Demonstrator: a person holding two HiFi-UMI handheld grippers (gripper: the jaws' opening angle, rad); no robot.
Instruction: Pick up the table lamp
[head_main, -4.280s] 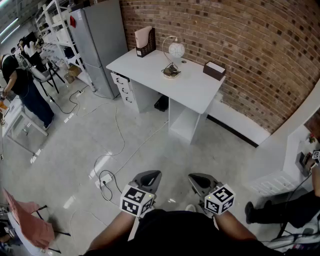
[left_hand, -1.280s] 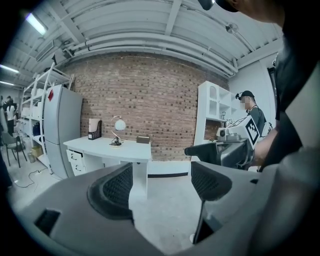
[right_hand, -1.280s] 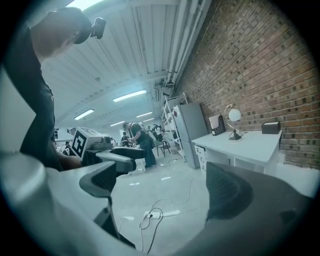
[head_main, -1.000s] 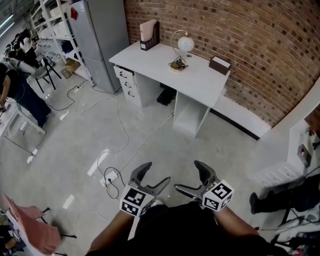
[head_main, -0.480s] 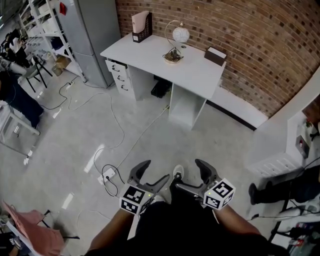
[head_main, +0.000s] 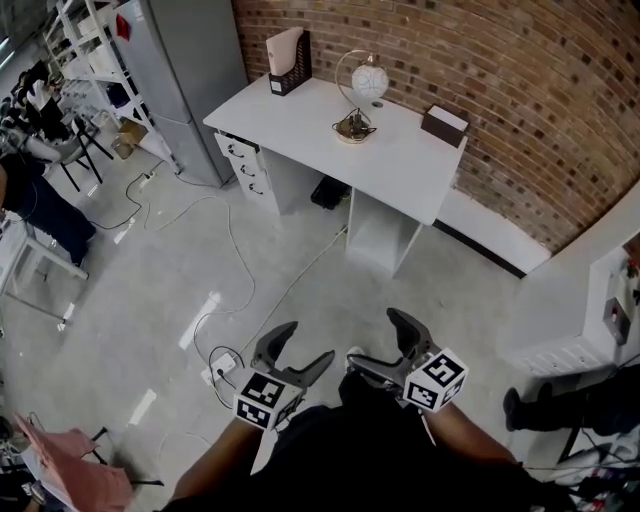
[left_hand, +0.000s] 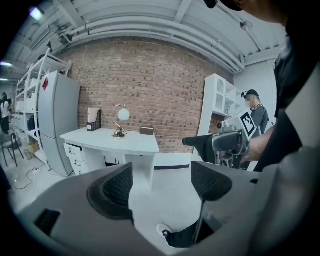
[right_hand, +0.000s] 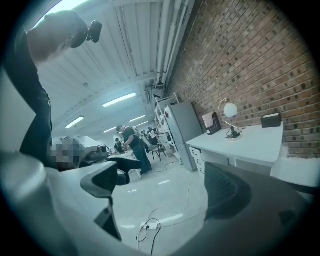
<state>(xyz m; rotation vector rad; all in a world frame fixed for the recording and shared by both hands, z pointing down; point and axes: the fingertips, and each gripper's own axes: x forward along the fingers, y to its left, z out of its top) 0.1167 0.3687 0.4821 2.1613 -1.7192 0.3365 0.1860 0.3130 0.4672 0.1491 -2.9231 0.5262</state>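
The table lamp (head_main: 360, 95), a white globe on a thin curved arm with a small round base, stands on the white desk (head_main: 300, 112) against the brick wall. It also shows far off as the lamp (left_hand: 120, 122) in the left gripper view and the lamp (right_hand: 230, 117) in the right gripper view. My left gripper (head_main: 298, 358) and right gripper (head_main: 385, 345) are held low in front of the body, well short of the desk. Both are open with nothing between their jaws.
A dark file holder (head_main: 288, 62) with papers and a dark box (head_main: 444, 124) also sit on the desk. A grey fridge (head_main: 185, 70) stands left of it. Cables and a power strip (head_main: 225, 368) lie on the floor. People (head_main: 30, 190) work at the far left.
Over the frames the desk has drawn somewhat closer in the head view. Both grippers went from shut to open between the earliest frame and one second ago.
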